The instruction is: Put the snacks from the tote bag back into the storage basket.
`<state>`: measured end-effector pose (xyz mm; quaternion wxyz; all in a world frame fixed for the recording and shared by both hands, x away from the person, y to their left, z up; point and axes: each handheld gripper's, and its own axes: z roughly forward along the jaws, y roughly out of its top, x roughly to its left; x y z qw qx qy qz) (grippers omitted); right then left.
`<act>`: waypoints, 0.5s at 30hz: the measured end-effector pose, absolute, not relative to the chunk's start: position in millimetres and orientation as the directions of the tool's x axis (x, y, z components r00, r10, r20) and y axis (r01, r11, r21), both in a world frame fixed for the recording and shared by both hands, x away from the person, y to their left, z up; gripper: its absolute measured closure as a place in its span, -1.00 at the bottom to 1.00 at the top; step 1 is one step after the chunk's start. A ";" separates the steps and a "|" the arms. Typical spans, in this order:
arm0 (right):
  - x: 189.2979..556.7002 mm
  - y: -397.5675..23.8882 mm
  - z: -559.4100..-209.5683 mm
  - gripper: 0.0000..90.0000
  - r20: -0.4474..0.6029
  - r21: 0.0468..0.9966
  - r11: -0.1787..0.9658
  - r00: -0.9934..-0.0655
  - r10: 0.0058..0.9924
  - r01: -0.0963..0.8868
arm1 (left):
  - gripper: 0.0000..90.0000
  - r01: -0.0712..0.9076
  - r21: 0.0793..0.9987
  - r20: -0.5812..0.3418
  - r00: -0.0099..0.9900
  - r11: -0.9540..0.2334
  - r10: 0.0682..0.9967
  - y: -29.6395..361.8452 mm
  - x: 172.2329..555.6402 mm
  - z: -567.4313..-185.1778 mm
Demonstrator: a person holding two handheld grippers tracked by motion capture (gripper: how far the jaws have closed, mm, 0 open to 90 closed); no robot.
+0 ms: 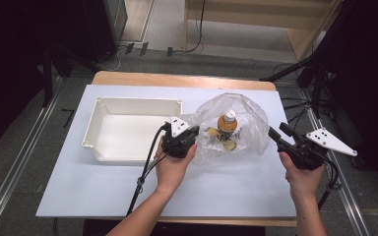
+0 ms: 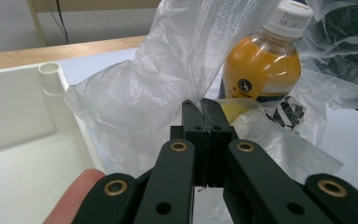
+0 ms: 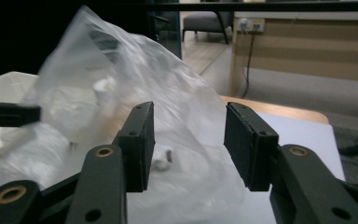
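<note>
The left gripper is clamped on the edge of the clear plastic bag, just beside the white tray. Inside the bag stands an orange bottle (its label is creased and hard to read). The right gripper has its jaws apart, holding nothing, with the blurred bag beyond them.

Bottle label blurred behind bag

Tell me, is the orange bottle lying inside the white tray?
No, the orange bottle stands inside the plastic bag, beside the white tray.
</note>
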<state>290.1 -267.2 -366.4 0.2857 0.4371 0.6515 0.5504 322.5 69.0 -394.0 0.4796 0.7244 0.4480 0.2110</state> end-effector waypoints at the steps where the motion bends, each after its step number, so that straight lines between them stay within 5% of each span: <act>1: 291.5 -263.3 -363.5 0.12 0.106 0.967 0.019 -0.472 0.875 0.253 | 1.00 0.447 0.883 -0.123 0.509 -0.140 0.852 68.6 322.6 -394.1; 7: 303.2 -237.4 -348.7 0.00 0.097 0.970 0.049 -0.566 0.819 0.238 | 1.00 0.448 0.882 -0.117 0.512 -0.148 0.851 66.0 322.7 -395.2; 15: 343.9 -221.7 -369.3 1.00 0.078 0.945 0.090 -0.482 0.873 0.315 | 1.00 0.472 0.866 -0.128 0.524 -0.163 0.842 62.2 318.8 -406.3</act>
